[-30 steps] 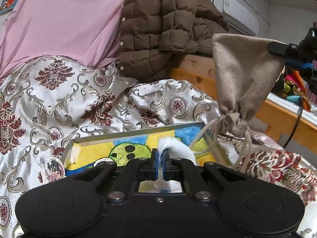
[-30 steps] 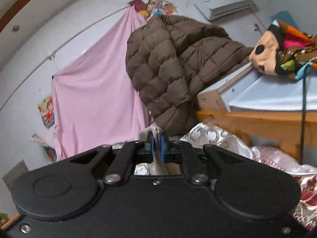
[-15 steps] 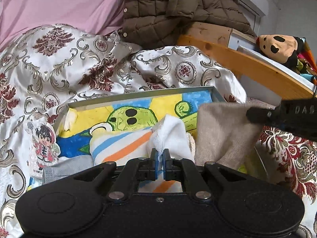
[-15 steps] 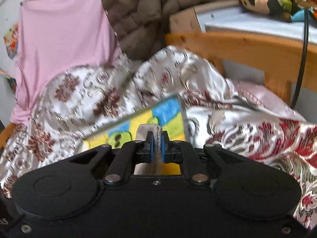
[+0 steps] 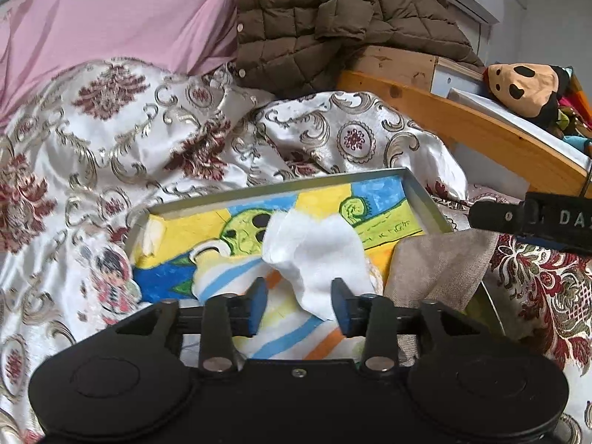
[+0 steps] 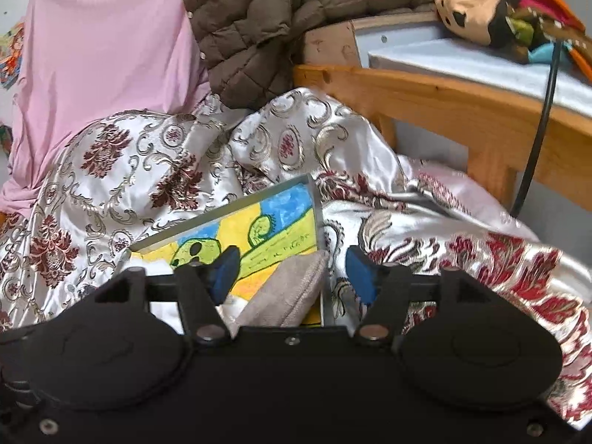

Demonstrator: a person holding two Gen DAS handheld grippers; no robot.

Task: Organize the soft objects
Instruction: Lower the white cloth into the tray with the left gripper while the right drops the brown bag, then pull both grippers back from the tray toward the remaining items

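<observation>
A shallow metal tray (image 5: 421, 194) with a yellow, blue and green drawing inside lies on the bedspread. In it are a white cloth (image 5: 318, 248), a striped cloth (image 5: 236, 277) and a beige drawstring bag (image 5: 440, 266). My left gripper (image 5: 299, 305) is open, its jaws on either side of the white cloth's lower end. My right gripper (image 6: 292, 272) is open just above the beige bag (image 6: 288, 292), over the tray's right rim (image 6: 318, 222). The right gripper's body also shows at the right edge of the left wrist view (image 5: 532, 218).
A patterned satin bedspread (image 5: 111, 148) covers the bed. A brown quilted jacket (image 5: 333, 18) and a pink cloth (image 5: 111, 11) hang behind. A wooden bed frame (image 6: 444, 100) with a stuffed toy (image 6: 477, 3) is at the right. A black cable (image 6: 536, 140) hangs there.
Both grippers came down to the tray and opened. The left let go of the white cloth, and the right let go of the beige bag, which now lies in the tray.
</observation>
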